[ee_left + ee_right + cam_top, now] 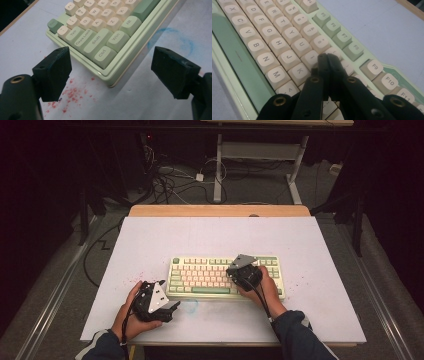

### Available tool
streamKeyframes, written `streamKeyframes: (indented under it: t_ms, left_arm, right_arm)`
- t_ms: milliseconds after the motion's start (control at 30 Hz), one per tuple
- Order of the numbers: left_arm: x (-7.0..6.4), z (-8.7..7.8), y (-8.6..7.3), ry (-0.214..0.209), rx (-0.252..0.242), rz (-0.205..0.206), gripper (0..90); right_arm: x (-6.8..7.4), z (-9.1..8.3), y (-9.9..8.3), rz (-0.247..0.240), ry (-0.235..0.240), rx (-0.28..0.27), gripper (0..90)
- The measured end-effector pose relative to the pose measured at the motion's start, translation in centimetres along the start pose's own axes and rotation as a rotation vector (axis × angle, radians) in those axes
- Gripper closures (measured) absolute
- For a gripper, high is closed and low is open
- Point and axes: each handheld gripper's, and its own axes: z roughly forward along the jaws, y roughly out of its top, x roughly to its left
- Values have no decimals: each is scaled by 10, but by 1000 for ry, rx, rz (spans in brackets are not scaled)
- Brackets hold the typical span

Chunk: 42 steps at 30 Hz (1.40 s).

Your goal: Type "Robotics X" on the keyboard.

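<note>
My left tool [171, 306] sits at the lower left of the high view, jaws spread wide and holding nothing, hanging just off the keyboard's [225, 276] near left corner. In the left gripper view that corner [110, 75] sits right between the jaws. My right tool [327, 61] is pinched closed, tips down over the keys around K and I. I'd guess the keyboard is a stiff plastic slab, moderately heavy and a bit slick on the white tabletop [150, 240], so grab the case edges, not the keycaps, which could pop off. Looks-wise: pale green case, cream keys, green spacebar, lying mid-frame.
</note>
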Motion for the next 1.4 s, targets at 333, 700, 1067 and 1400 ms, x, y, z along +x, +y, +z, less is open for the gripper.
streamKeyframes:
  t_ms: [333,700,1067,1400]
  left_arm:
    - [1,0,0,5,2,5,155]
    - [1,0,0,6,7,8,155]
    - [0,-1,1,4,4,0,155]
    - [1,0,1,18,1,-13,194]
  right_arm:
    - [-1,-8,-1,17,6,-45,870]
    - [-4,-31,-3,31,-2,-156,694]
    - [-1,-55,-14,18,-31,-262,383]
    - [5,-69,-34,23,-110,-315,252]
